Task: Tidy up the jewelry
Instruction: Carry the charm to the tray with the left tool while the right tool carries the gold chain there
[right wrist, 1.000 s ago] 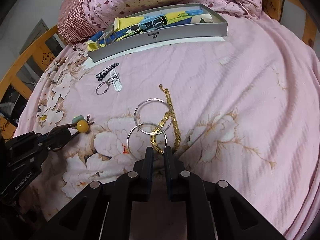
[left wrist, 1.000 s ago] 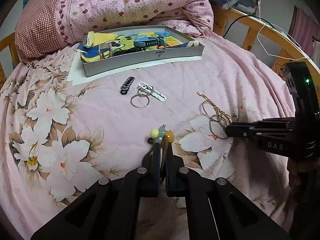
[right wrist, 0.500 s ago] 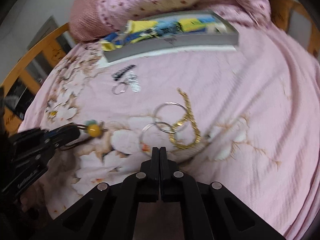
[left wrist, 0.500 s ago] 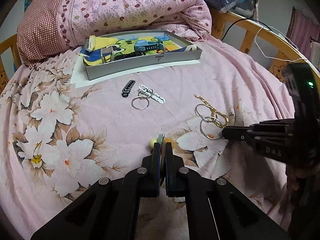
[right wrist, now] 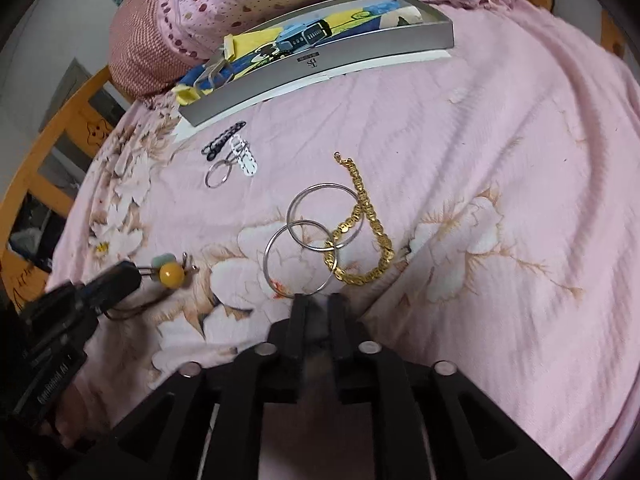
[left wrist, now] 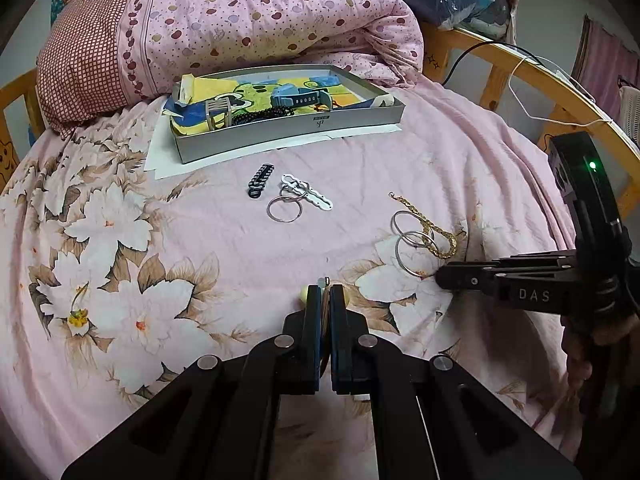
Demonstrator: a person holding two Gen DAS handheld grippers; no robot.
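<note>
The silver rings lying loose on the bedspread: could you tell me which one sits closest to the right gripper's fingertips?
The nearer of the two overlapping silver rings, just ahead of the right gripper. The other overlapping ring and the small key ring lie farther off.

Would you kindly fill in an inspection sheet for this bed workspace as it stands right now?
Surface: pink floral bedsheet, wrinkled.
Job's things: grey tray holding a blue watch; gold chain lying across two silver bangles; key ring with white strip, black strip beside.
Clutter: white paper under the tray.
Grippers: left gripper shut on a beaded ornament; right gripper, jaws just opening, nothing between them, at the near bangle.
Cables: black and white leads over the bed rail.
Surroundings: rolled quilt, wooden bed frame.
</note>
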